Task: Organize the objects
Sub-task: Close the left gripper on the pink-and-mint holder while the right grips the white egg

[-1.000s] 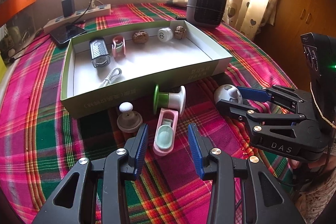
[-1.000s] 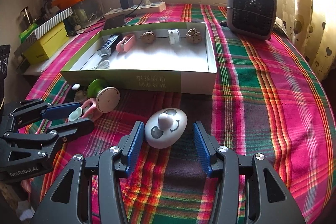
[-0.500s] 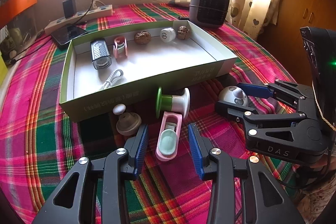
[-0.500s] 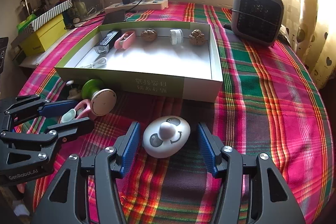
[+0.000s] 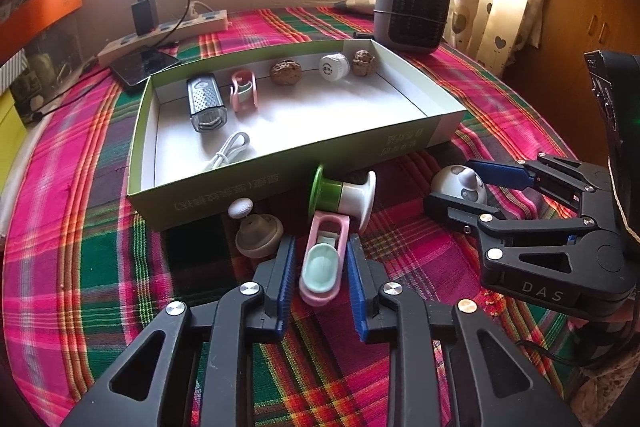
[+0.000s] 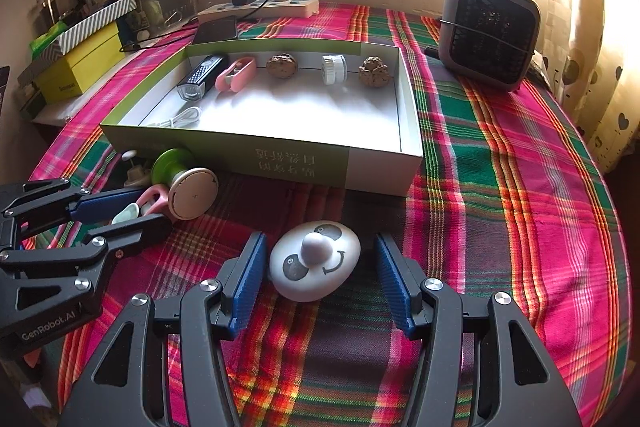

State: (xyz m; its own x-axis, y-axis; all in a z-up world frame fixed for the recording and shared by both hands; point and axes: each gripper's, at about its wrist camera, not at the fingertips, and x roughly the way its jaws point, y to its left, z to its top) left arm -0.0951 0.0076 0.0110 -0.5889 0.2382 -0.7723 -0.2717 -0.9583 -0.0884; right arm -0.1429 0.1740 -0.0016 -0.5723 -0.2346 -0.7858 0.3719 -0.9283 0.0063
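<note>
Left wrist view: my left gripper [image 5: 320, 269] has just been closing, pads now hugging the pink-and-mint clip [image 5: 323, 267] on the near cloth.

Right wrist view: my right gripper [image 6: 318, 273] stands spread either side of the white smiley-face knob [image 6: 315, 261], untouched; its gap is wider than 1 second ago.

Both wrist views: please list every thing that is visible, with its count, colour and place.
box: 1, green outside, white inside, middle of the table
small grater: 1, silver and black, in the box
pink clip: 1, in the box, beside the grater
walnuts: 2, brown, along the box's far wall
white cap: 1, between the walnuts
cable: 1, white, in the box
spool: 1, green and white, in front of the box
knob: 1, beige, beside the spool
pink and mint holder: 1, on the cloth
smiley dome: 1, white, on the cloth
heater: 1, grey, far right
power strip: 1, white, far edge
phone: 1, black, behind the box
tablecloth: 1, plaid
left gripper: jaws just been closing around the holder; contact unclear
right gripper: open around the dome
</note>
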